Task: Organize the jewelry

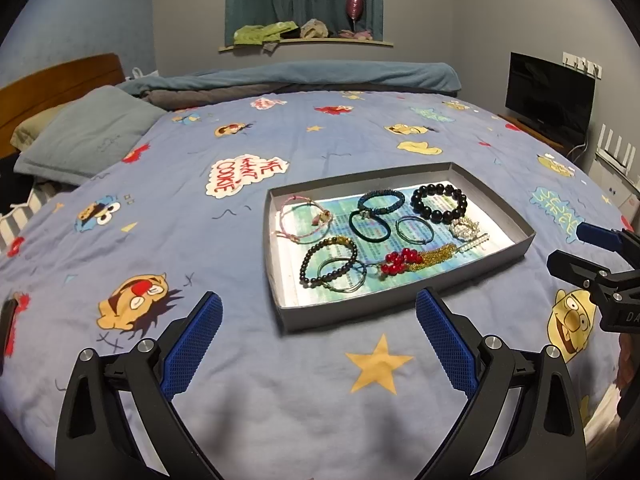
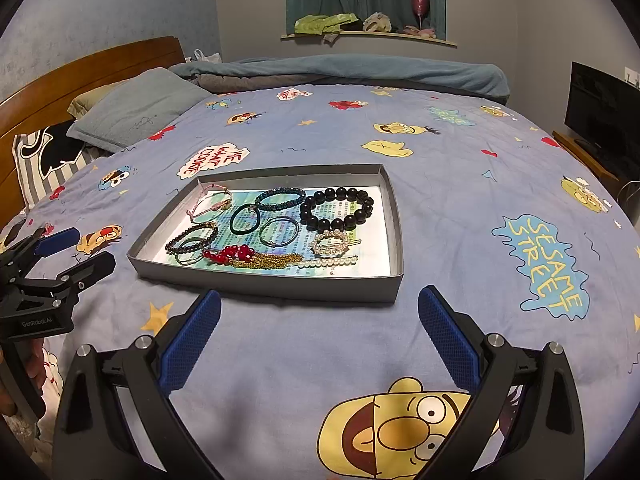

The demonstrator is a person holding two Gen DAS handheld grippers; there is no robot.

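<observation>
A shallow grey box [image 1: 404, 296] [image 2: 276, 282] lies on the blue cartoon bedspread and holds the jewelry. Inside are a black bead bracelet [image 1: 439, 202] [image 2: 337, 209], a teal beaded bracelet [image 1: 379, 201] [image 2: 280, 199], pink cord bracelets [image 1: 304, 220] [image 2: 210, 202], a dark hair tie [image 1: 370, 227] [image 2: 245, 220], a red bead and gold chain piece [image 1: 404, 262] [image 2: 248, 257] and pearl clips [image 1: 468, 236] [image 2: 332, 245]. My left gripper [image 1: 319, 310] is open, just short of the box's near wall. My right gripper [image 2: 320, 308] is open too, near the box's front edge. Neither holds anything.
Pillows [image 1: 86, 138] and a wooden headboard [image 2: 72, 80] are at the left, a folded blue blanket [image 1: 304, 76] at the bed's far side. A dark screen [image 1: 550, 92] stands on a low unit at the right. A hand [image 2: 38, 364] holds the left gripper.
</observation>
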